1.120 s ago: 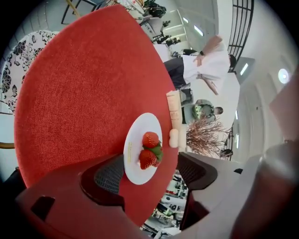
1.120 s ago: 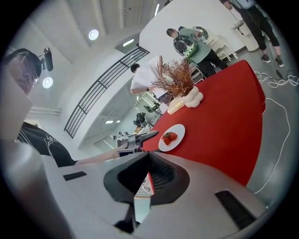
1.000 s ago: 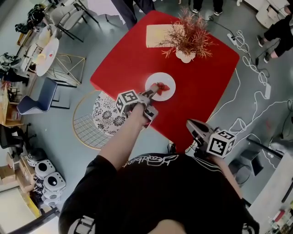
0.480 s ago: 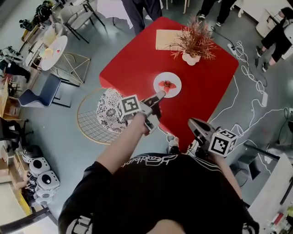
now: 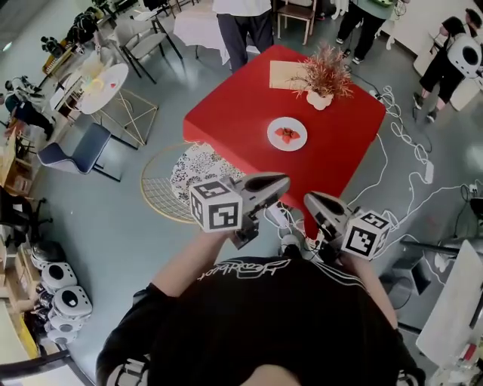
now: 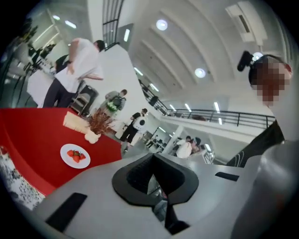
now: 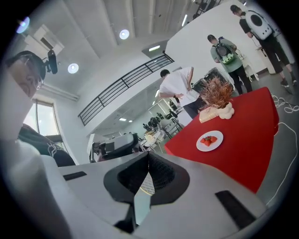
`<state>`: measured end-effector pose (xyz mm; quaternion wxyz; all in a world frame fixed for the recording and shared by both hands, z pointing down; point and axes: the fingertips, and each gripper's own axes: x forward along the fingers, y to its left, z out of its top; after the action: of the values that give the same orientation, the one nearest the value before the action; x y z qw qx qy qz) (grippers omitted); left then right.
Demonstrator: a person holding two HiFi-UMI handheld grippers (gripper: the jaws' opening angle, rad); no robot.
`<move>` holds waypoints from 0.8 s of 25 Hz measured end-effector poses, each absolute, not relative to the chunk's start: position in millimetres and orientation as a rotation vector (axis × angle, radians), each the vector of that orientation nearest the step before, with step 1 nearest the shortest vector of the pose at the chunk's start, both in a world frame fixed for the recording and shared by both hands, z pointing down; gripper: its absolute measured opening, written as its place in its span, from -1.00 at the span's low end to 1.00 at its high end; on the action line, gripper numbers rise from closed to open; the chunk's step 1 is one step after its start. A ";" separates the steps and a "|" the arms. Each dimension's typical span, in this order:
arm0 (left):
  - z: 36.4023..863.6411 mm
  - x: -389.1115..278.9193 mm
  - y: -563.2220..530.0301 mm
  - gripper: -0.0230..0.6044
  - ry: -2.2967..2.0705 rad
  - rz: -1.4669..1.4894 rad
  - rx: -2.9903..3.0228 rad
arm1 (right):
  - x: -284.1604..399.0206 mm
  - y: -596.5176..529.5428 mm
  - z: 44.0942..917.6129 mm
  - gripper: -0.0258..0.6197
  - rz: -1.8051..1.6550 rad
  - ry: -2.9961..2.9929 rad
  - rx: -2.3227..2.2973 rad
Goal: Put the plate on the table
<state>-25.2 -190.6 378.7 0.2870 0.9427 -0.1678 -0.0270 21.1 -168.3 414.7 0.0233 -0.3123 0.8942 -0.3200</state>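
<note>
Plate down; placement looks complete.
The red table [image 5: 226,121] lies ahead of both grippers, and the white plate [image 5: 287,133] of strawberries sits flat on it, well apart from them. The left gripper [image 5: 281,183] jaws are closing fully on nothing and the right gripper [image 5: 311,202] is clenched empty. Keep both clear.

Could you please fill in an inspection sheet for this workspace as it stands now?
Surface: red table, level.
Job's things: plate lies on the table near its middle, with strawberries on it.
Clutter: potted plant and tan mat at the far edge.
Tools: left tool shut, empty; right tool shut, empty; both are off the table's near corner and touch nothing.
Cables: white cables trail over the floor right of the table.
Surroundings: people stand beyond the table; wire basket and chair at left.
</note>
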 end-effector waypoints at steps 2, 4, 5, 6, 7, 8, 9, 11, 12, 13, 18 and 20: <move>372.7 -29.4 -157.6 -0.90 -0.426 -0.010 2.601 | 12.3 -146.7 405.7 -0.90 -0.938 2.779 -0.969; 371.7 -36.2 -129.6 -0.90 -0.422 0.048 2.656 | 5.5 -125.3 402.0 -0.90 -0.899 2.788 -0.975; 373.1 -40.3 -117.3 -0.90 -0.429 0.078 2.679 | 3.0 -115.1 402.1 -0.90 -0.887 2.792 -0.980; 375.0 -44.8 -106.2 -0.90 -0.438 0.105 2.697 | 1.0 -105.6 403.0 -0.90 -0.882 2.793 -0.984; 376.7 -49.4 -96.4 -0.90 -0.443 0.120 2.707 | -0.9 -96.8 404.1 -0.90 -0.879 2.792 -0.987; 377.7 -53.9 -87.8 -0.90 -0.440 0.120 2.705 | -2.8 -88.9 405.1 -0.90 -0.879 2.791 -0.987; 377.9 -58.0 -80.3 -0.90 -0.427 0.106 2.692 | -4.7 -81.7 406.1 -0.90 -0.879 2.790 -0.987; 378.2 -65.9 -68.2 -0.90 -0.401 0.066 2.659 | -9.6 -68.8 407.8 -0.90 -0.880 2.786 -0.984; 378.9 -69.9 -63.1 -0.90 -0.398 0.055 2.648 | -12.8 -63.4 408.6 -0.90 -0.882 2.784 -0.979; 380.1 -73.7 -58.5 -0.90 -0.403 0.053 2.644 | -16.2 -58.8 409.7 -0.90 -0.883 2.782 -0.974; 390.1 -79.5 -40.9 -0.90 -0.429 0.046 2.610 | -23.2 -41.8 419.6 -0.90 -0.888 2.789 -0.969; 394.0 -79.0 -36.0 -0.90 -0.421 0.040 2.592 | -22.8 -38.7 425.1 -0.90 -0.896 2.793 -0.978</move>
<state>-79.0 -36.0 394.0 0.2547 0.9544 -0.1549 0.0148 -22.8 -38.7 425.1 0.0247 -0.3163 0.9030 -0.2897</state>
